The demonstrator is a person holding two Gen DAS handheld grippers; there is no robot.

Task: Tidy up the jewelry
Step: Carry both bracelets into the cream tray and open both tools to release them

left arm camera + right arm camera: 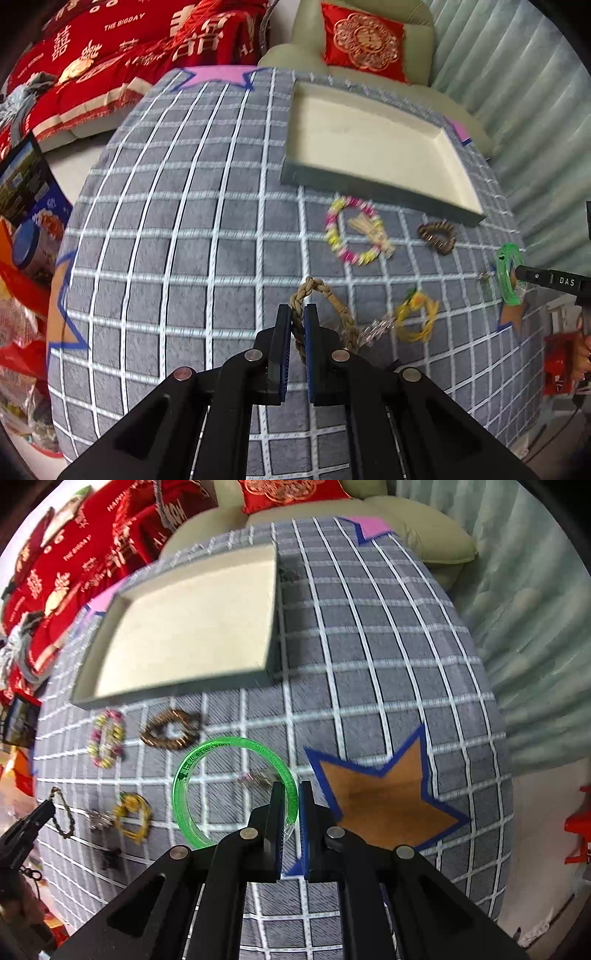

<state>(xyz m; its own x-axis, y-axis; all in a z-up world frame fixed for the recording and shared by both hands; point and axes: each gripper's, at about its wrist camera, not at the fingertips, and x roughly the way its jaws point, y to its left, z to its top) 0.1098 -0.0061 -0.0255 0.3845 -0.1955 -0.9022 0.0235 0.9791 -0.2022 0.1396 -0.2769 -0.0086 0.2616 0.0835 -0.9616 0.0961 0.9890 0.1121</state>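
My left gripper (297,314) is shut on a tan braided rope bracelet (325,291) and holds it above the grey checked cloth (184,240). My right gripper (293,794) is shut on a clear green bangle (207,764), also seen at the right of the left wrist view (508,273). An empty cream tray (369,136) stands at the back, also in the right wrist view (184,627). On the cloth lie a pink-yellow bead bracelet (351,230), a brown bead bracelet (437,234) and a yellow bracelet (415,317).
A silver chain piece (376,328) lies by the yellow bracelet. An orange star patch (384,805) marks the cloth under my right gripper. Red cushions (110,55) and a sofa (369,37) lie behind the table. Bags and a box (26,206) stand at left.
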